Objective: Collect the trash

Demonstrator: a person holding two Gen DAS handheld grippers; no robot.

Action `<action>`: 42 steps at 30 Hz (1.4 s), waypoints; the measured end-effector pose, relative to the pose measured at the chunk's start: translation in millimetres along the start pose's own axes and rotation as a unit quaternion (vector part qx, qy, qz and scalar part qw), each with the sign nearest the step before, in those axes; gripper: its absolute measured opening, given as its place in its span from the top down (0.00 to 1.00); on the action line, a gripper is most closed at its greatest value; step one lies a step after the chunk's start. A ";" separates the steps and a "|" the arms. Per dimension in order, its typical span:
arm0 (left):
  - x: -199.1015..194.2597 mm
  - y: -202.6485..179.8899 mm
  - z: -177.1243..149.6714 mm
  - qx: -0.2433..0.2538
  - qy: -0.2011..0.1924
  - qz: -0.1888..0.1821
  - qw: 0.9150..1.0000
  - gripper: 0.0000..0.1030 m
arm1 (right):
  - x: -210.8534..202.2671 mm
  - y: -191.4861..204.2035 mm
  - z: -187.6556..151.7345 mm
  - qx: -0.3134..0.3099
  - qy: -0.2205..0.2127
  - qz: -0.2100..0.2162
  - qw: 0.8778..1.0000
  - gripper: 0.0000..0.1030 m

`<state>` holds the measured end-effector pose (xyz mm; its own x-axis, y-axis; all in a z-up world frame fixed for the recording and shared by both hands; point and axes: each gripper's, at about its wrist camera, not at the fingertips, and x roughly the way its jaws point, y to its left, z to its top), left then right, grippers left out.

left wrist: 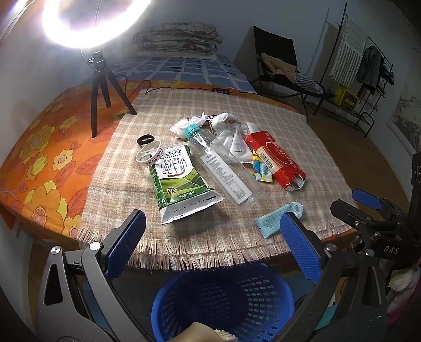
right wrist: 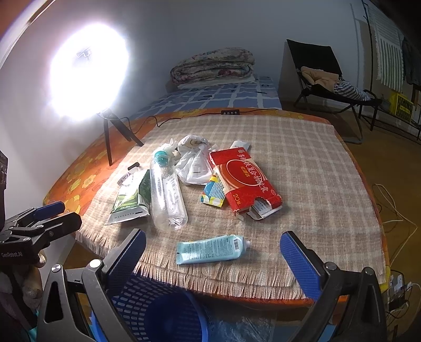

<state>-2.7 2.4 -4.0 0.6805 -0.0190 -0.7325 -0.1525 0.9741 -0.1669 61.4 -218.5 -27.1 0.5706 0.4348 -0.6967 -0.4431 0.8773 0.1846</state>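
Bedroom clutter frames a table [left wrist: 110,168] under a checked cloth, with a ring light [left wrist: 89,23] at its far left corner.

Left wrist view: the left gripper [left wrist: 210,242] hangs released and empty above the near edge, over a blue basket [left wrist: 223,297] on the floor just below. Mid-table lie a milk carton [left wrist: 179,181], a clear bottle [left wrist: 223,168] touching it, a red box [left wrist: 276,160] and crumpled wrappers [left wrist: 210,123]. A tube [left wrist: 273,218] lies by the near right edge.

Right wrist view: the right gripper [right wrist: 213,260] is also spread wide, holding nothing, with the tube [right wrist: 210,248] between its fingers' line of sight. The basket [right wrist: 163,310] sits below left.

Risks, as I judge them: the round bottle may roll off when nudged, and the flat tube near the fringe could slide over the edge and miss the basket.
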 end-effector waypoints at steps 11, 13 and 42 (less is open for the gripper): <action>2.5 4.2 -1.6 -0.003 0.006 -0.001 1.000 0.00 | -2.1 -2.2 -0.2 0.001 -0.002 -0.004 1.000 0.00; 2.7 4.1 -1.4 -0.002 0.007 -0.002 1.000 0.00 | -2.2 -2.2 0.0 0.001 -0.002 -0.004 1.000 0.00; 0.8 28.1 -3.0 -0.025 0.002 0.004 1.000 0.00 | 5.9 17.9 4.3 -0.019 -0.002 -0.005 1.000 0.00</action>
<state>-8.6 29.0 -11.2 0.6760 -0.0130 -0.7368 -0.1931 0.9618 -0.1941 59.8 -199.3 -24.9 0.5773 0.4271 -0.6959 -0.4638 0.8730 0.1510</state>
